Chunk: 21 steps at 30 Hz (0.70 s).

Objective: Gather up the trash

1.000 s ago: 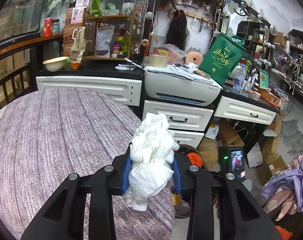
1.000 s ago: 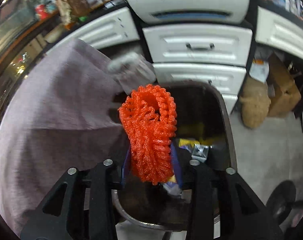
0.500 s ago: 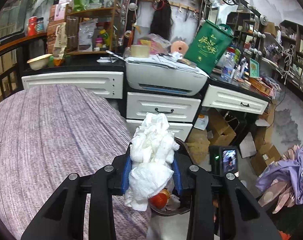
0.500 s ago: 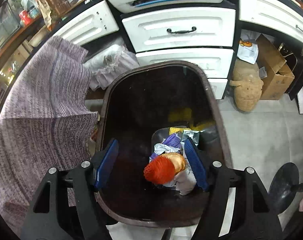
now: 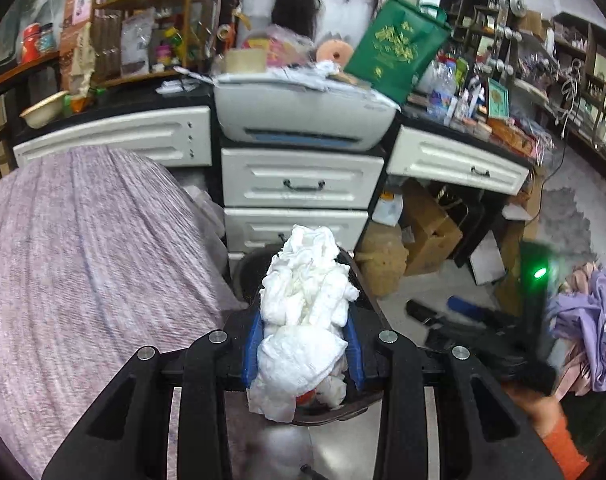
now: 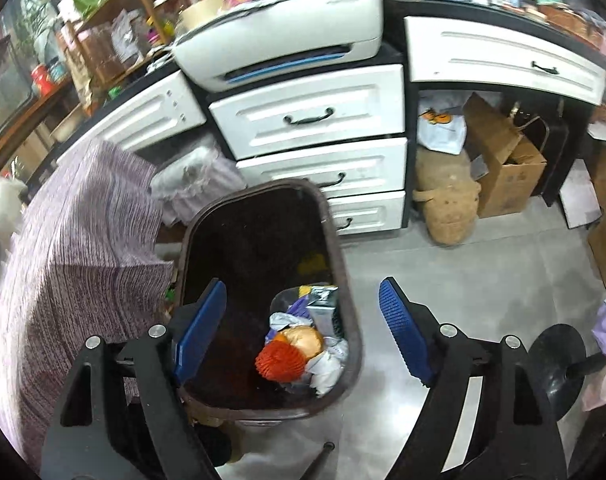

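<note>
My left gripper [image 5: 303,340] is shut on a crumpled white tissue [image 5: 307,292] that sticks up between its blue pads. It hangs over the near rim of a dark brown trash bin [image 5: 335,414] beside the table. In the right wrist view the same bin [image 6: 263,190] stands on the floor below my right gripper [image 6: 303,284]. Its jaws are opening wide, with nothing between the pads. An orange foam net [image 6: 281,362] lies inside the bin on wrappers and paper scraps. The tissue [image 6: 1,204] also shows at the far left edge.
A table under a purple striped cloth [image 5: 83,280] stands left of the bin. White drawers [image 6: 315,116] and a printer [image 5: 303,116] are behind it. Cardboard boxes [image 6: 507,160] and a black stand base [image 6: 557,360] sit on the grey floor to the right.
My right gripper let go of the orange net, which dropped into the bin, and its jaws spread wide. My left gripper carried the tissue off the table and over the bin.
</note>
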Available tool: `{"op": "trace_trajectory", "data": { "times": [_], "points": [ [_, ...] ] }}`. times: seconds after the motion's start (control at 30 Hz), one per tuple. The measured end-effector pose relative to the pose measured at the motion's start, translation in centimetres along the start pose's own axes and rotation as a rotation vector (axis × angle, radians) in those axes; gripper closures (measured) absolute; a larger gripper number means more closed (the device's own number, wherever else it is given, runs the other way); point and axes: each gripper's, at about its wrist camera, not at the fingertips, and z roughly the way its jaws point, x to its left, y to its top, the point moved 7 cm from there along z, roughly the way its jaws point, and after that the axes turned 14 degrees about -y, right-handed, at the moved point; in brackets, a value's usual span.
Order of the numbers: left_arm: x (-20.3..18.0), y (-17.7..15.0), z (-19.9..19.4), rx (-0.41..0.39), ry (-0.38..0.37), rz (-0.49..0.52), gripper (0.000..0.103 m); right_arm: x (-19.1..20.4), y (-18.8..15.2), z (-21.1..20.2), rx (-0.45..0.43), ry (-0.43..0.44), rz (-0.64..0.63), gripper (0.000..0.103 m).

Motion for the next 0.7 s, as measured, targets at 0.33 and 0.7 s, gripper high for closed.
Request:
{"op": "trace_trajectory", "data": {
  "times": [0.33, 0.7],
  "points": [
    [-0.6, -2.3, 5.8, 0.125, 0.037, 0.047, 0.069, -3.2, 0.0, -1.1, -0.008, -0.026, 0.052, 0.024],
    [-0.2, -3.6, 8.9, 0.175, 0.043, 0.037, 0.024, -4.2, -0.4, -1.4, -0.001, -0.041, 0.075, 0.024]
  ]
}}
